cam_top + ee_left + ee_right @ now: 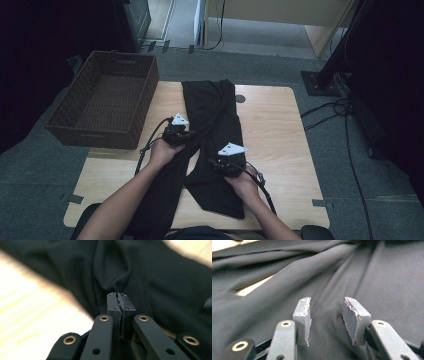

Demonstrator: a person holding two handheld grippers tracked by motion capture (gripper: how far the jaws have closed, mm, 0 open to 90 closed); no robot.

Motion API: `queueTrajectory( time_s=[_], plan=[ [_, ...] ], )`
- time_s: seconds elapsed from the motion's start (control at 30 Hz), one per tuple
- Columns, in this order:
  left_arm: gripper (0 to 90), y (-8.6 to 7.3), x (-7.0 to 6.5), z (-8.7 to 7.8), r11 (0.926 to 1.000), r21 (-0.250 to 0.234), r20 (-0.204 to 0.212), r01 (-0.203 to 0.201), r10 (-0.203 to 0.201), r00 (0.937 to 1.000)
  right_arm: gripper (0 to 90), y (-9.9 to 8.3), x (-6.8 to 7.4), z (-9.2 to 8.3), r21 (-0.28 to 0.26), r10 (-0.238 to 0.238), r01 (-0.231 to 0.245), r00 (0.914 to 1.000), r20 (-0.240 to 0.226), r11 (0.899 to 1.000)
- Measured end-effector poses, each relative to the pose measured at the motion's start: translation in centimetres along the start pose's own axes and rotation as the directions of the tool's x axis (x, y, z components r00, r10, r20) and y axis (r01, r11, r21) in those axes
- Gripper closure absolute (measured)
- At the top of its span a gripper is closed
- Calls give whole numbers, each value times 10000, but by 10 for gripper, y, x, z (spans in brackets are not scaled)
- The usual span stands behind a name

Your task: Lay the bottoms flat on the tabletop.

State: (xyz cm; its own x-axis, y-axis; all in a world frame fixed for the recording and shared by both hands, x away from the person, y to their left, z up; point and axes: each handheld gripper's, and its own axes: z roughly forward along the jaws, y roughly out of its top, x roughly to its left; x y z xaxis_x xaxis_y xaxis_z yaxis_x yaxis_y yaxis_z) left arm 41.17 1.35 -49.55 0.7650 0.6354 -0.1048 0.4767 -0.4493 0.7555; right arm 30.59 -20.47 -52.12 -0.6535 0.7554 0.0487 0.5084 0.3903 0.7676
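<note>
A black garment [215, 110], long like trousers, lies lengthwise down the middle of the wooden table [275, 130] and hangs over its near edge. My left gripper [186, 134] sits at the cloth's left edge. In the left gripper view its jaws [119, 298] are shut on a pinch of the black cloth [162, 277], and folds run into the tips. My right gripper [219, 162] rests lower on the garment's right part. In the right gripper view it [325, 307] stands open, with its pads apart just above the flat cloth [387, 277].
A brown wicker basket [100, 132] stands empty at the table's left side, partly off its edge. Bare wood lies to the right of the garment. Cables [345, 125] and a stand's foot [320, 82] lie on the carpet to the right.
</note>
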Motion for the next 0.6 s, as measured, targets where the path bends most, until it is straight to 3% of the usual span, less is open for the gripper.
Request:
queueTrajectory(
  time_s=[0.2, 0.33, 0.47, 0.6],
  plan=[
    [893, 14, -22, 1, 9984, -113, 371, -557, 560, 9977, 580, -2, 14, 0, -46, -132, 131, 9997, -200, 9999],
    [891, 8, -24, 19, 9970, 562, 519, -540, 511, 9973, 559, -1, 12, 0, -22, -216, 215, 9992, -341, 9998],
    [889, 1, -22, 29, 9967, 743, 571, -334, 291, 9979, 565, 2, 2, -6, -36, -198, 197, 9997, -146, 9998],
    [888, 1, -19, 29, 9975, 674, 504, -225, 191, 9985, 569, 5, -18, -15, -331, 179, -166, 9991, 393, 9993]
  ],
)
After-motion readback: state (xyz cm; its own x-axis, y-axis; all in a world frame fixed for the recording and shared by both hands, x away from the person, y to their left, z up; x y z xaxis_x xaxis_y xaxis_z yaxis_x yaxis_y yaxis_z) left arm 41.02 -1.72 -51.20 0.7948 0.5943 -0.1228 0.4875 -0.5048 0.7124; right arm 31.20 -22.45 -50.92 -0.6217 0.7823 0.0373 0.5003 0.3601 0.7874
